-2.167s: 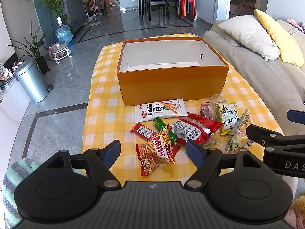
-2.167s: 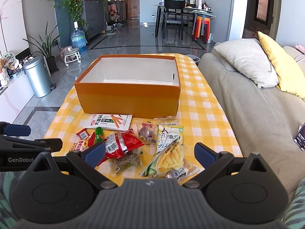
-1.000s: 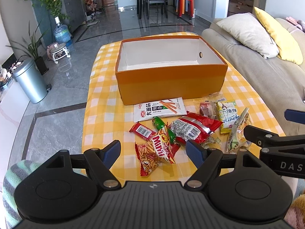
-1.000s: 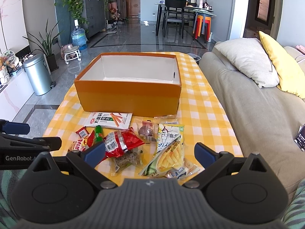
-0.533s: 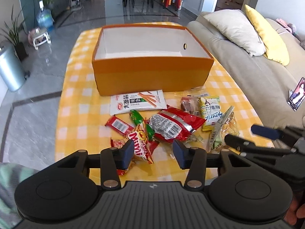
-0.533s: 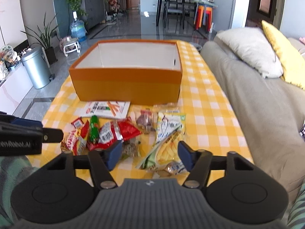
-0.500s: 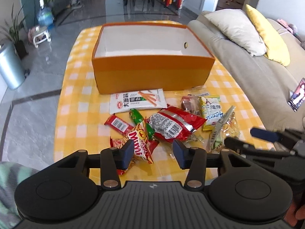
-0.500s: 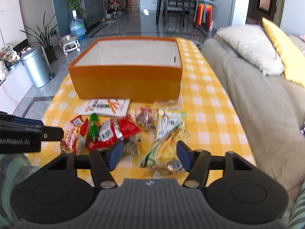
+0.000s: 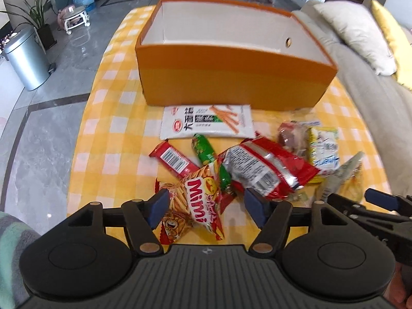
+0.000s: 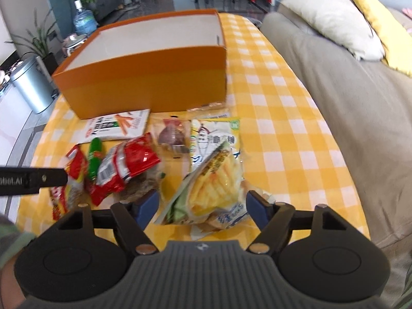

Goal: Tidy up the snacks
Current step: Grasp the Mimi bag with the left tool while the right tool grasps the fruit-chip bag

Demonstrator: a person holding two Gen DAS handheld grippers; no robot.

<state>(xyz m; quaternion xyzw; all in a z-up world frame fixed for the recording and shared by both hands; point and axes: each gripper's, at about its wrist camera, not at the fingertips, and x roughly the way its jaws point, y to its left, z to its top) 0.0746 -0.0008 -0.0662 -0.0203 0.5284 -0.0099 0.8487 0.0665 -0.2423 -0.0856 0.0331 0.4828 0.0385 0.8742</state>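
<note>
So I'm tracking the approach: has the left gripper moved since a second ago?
Yes. The left gripper has come down and forward; the orange box and Mimi packet loom larger.

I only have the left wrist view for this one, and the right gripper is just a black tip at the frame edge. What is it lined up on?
Observer: The right gripper straddles a yellow chips bag, which lies between its fingers.
Reviewer: Clamped on it?
Observer: I see no squeeze. The jaws have just been opening, and the blue pads sit just outside the bag's edges.
Reviewer: Is anything under that bag?
Observer: Its far end overlaps a white-and-yellow packet.
</note>
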